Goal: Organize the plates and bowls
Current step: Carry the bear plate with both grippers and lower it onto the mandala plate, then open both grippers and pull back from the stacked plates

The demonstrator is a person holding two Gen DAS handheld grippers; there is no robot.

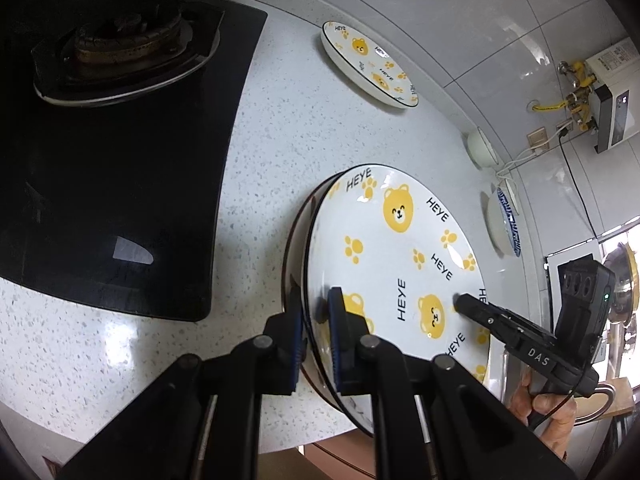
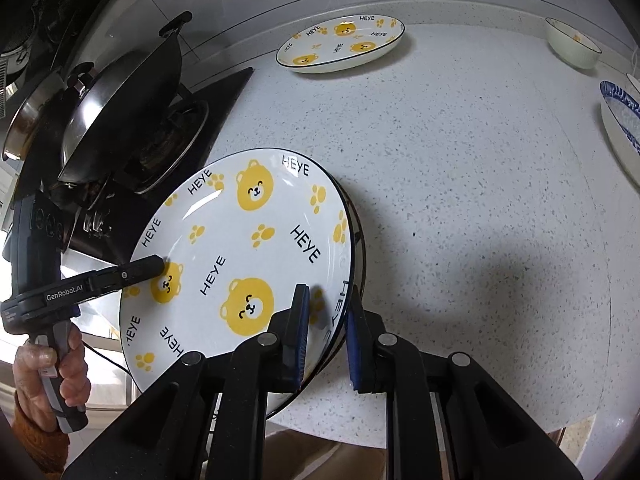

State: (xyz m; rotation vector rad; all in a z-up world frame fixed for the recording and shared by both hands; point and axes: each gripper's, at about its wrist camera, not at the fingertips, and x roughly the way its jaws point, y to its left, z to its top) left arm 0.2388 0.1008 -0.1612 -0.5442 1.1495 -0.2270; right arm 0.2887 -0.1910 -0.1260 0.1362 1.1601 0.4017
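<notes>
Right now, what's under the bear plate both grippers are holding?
Under the held bear plate, a second dark-rimmed plate edge peeks out, resting on the speckled counter. Its face, and any dishes below it, are covered.

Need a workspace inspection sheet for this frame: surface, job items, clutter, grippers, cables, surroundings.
Surface: speckled white counter, a black hob set in it.
Job's things: held bear plate above another plate's rim; far bear plate flat by the wall; white bowl; blue-rimmed bowl.
Clutter: lidded wok on the burner.
Grippers: left gripper and right gripper each shut on opposite rims of the held plate.
Cables: black lead down the wall; thin lead from the left handle.
Surroundings: tiled wall, wall heater with yellow pipes.
</notes>
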